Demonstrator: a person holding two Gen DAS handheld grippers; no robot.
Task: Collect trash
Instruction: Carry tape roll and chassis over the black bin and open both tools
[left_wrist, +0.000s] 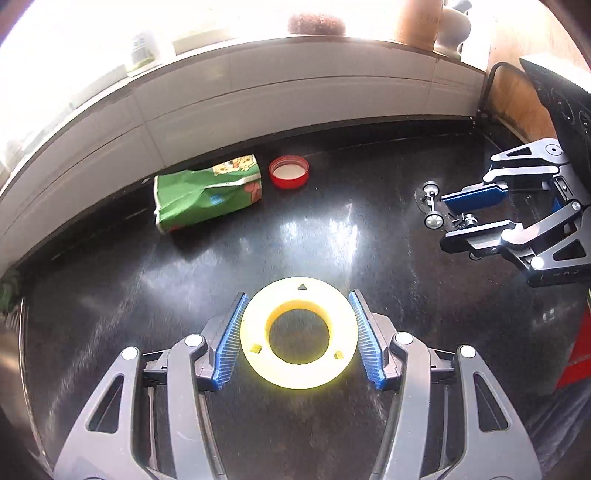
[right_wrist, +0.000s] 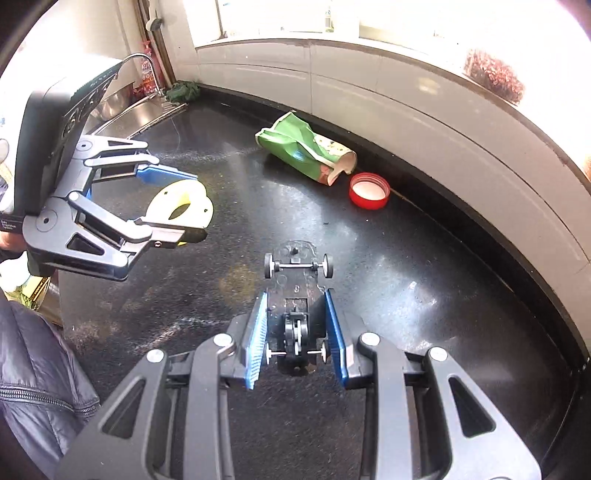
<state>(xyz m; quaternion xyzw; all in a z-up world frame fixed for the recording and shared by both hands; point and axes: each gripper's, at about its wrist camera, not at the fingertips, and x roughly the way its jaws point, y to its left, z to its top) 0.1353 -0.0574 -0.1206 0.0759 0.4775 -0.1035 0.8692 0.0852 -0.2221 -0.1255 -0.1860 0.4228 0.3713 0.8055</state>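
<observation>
My left gripper (left_wrist: 299, 332) is shut on a yellow plastic ring (left_wrist: 299, 338), held flat above the black counter; it also shows in the right wrist view (right_wrist: 181, 203). My right gripper (right_wrist: 295, 332) is shut on a black toy car chassis (right_wrist: 295, 295) with small wheels, also seen in the left wrist view (left_wrist: 439, 210). A crumpled green carton (left_wrist: 207, 194) lies on its side near the back wall, and shows in the right wrist view (right_wrist: 306, 149). A red lid (left_wrist: 289, 171) lies beside it, open side up, also in the right wrist view (right_wrist: 369, 190).
The black counter (left_wrist: 332, 229) ends at a white tiled wall (left_wrist: 258, 96). A steel sink (right_wrist: 136, 110) with a tap and a green cloth (right_wrist: 183, 90) lies at the far left. A wooden board (left_wrist: 517, 99) leans at the right.
</observation>
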